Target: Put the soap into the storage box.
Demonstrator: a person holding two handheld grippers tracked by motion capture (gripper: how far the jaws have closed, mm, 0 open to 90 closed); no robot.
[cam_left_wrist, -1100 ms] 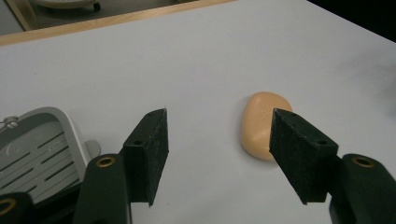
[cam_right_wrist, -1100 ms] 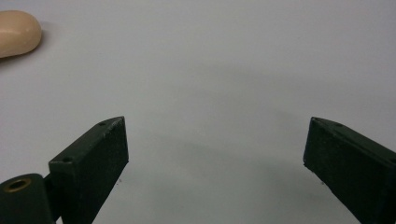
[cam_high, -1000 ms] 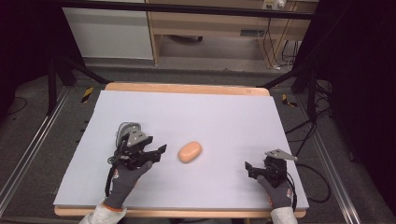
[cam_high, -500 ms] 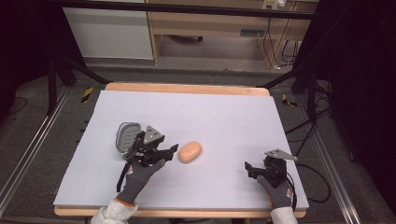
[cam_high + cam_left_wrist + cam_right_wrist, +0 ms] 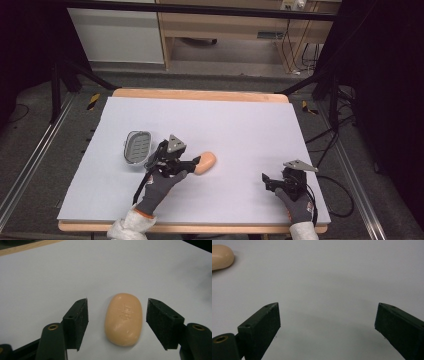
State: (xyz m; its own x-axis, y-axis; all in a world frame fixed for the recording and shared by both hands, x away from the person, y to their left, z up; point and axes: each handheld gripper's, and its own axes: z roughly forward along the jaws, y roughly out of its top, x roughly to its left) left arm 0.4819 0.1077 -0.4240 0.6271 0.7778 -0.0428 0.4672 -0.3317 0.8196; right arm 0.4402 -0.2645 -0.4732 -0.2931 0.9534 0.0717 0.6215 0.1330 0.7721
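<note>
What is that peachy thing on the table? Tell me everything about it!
It looks like a bar of soap: a smooth, rounded oval, peach-orange, with a faint stamped mark on its top. It lies flat on the white table, whole and dry-looking. The left tool is open with one jaw on each side of the soap, not touching it. A grey soap dish sits further left, apart from it.

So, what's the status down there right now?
Left hand-held gripper open, jaws either side of the soap bar, not touching. Right hand-held gripper open, idle. Soap dish beside; path clear.
</note>
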